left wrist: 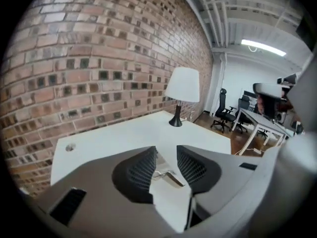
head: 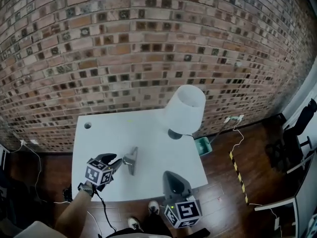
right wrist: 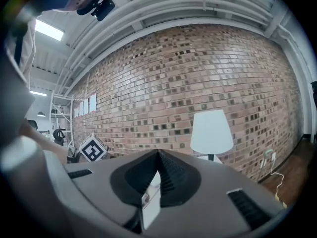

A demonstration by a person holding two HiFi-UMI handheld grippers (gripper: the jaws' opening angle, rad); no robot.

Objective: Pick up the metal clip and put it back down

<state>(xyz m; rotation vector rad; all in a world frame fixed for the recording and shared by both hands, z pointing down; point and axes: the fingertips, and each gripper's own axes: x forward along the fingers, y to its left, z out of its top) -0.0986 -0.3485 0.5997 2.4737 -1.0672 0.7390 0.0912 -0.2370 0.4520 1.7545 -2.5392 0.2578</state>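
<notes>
The metal clip (head: 131,160) lies on the white table (head: 148,138), near the front edge. My left gripper (head: 118,163) sits just left of it, jaws pointing at it. In the left gripper view the clip (left wrist: 167,175) shows flat on the table in the gap of the left gripper (left wrist: 166,152), whose ribbed pads (left wrist: 141,168) stand apart and do not touch it. My right gripper (head: 171,175) hovers over the table's front right corner, away from the clip. In its own view the right gripper (right wrist: 158,155) has its jaws closed together with nothing held.
A white-shaded lamp (head: 184,110) stands at the table's back right. A cable hole (head: 87,125) is at the back left corner. A brick wall (head: 148,43) runs behind. A green bin (head: 203,145) and cables lie on the wooden floor to the right.
</notes>
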